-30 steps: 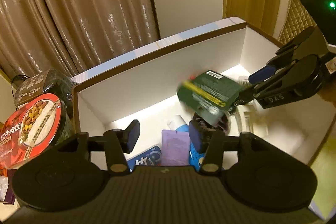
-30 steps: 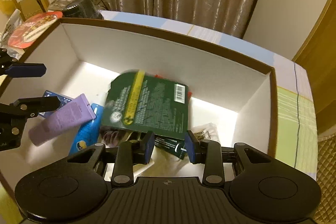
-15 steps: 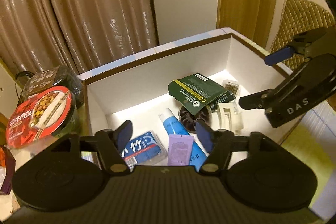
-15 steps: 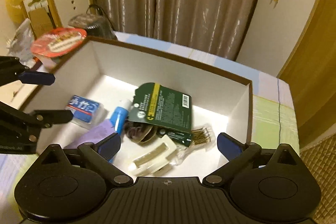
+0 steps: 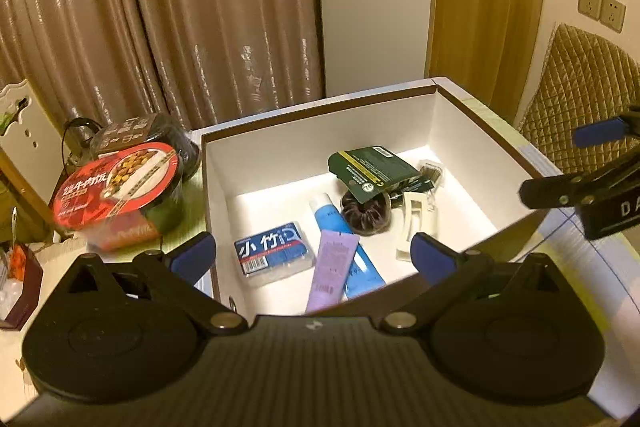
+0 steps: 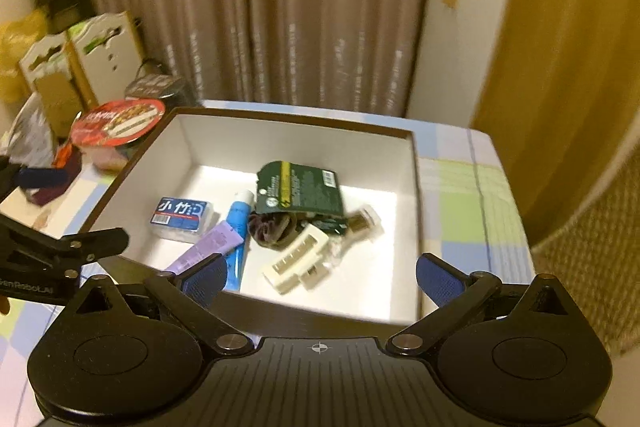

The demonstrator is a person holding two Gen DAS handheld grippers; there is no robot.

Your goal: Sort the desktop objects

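Left wrist view has the left hand-held gripper (image 5: 314,257) spread wide and empty over the white box (image 5: 316,143) where the green packet (image 5: 370,169) sits on a scrunchie (image 5: 366,213), and right wrist view shows the right hand-held gripper (image 6: 318,279) just as wide, packet (image 6: 300,193) inside the box (image 6: 296,139).

The green packet (image 5: 370,169) covers part of the scrunchie (image 5: 366,213) and the hairpins (image 5: 432,173). The purple tube (image 5: 332,269) overlaps the blue tube (image 5: 348,247), its lower end hidden by the box (image 5: 320,131) wall. In the right wrist view the white clip (image 6: 296,259) is blurred.
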